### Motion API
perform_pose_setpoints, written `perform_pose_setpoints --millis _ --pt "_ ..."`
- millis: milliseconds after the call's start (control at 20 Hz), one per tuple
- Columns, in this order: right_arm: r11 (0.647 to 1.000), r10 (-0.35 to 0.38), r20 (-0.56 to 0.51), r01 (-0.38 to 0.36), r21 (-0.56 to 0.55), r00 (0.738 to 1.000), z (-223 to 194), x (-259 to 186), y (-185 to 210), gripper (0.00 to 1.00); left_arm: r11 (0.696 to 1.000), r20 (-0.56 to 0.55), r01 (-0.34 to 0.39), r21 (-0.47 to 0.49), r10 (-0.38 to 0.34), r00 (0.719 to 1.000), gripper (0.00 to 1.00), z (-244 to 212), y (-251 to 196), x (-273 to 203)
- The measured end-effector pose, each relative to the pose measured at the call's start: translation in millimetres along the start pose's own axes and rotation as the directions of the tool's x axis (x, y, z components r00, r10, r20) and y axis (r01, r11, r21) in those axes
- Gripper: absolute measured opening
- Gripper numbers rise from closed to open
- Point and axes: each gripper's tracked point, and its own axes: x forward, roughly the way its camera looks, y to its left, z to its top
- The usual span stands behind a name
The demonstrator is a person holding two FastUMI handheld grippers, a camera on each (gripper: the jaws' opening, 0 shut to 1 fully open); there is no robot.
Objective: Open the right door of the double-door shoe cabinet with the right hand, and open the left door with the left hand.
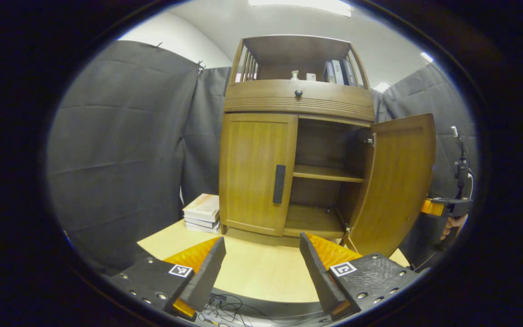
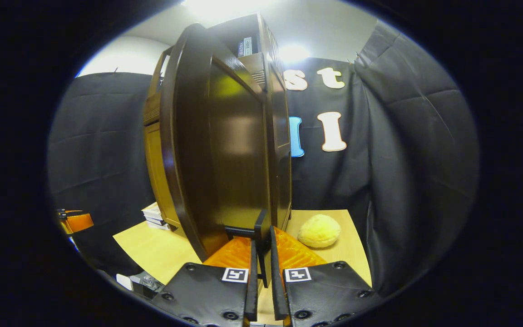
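My left gripper (image 1: pixel 261 268) wears black textured plates, silver screws and square tags (my right gripper (image 2: pixel 261 272) matches), cables trailing below.

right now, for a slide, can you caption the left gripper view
Open left gripper faces the shoe cabinet: right door swung open, left door shut, its handle untouched.

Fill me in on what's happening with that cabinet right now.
A person is opening a double-door shoe cabinet with two handheld grippers. The right gripper is shut on the right door's handle, and the right door stands swung wide open, showing bare shelves inside. The left door is closed, its handle untouched; the left gripper is open, short of it above the table.
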Motion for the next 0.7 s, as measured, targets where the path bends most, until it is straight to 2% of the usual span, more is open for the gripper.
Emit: perform_pose_setpoints --millis 400,700 --pt "0.999 -0.055 -0.03 0.055 -0.002 0.998 -8 -18 -5 0.15 0.999 -0.013 0.05 -0.009 -0.05 0.999 0.94 2 -4 11" --pt "0.984 -0.177 -0.081 0.177 -0.009 0.981 -18 -48 -6 0.17 0.991 -0.024 0.137 -0.005 -0.137 0.99 0.94 6 -1 29"
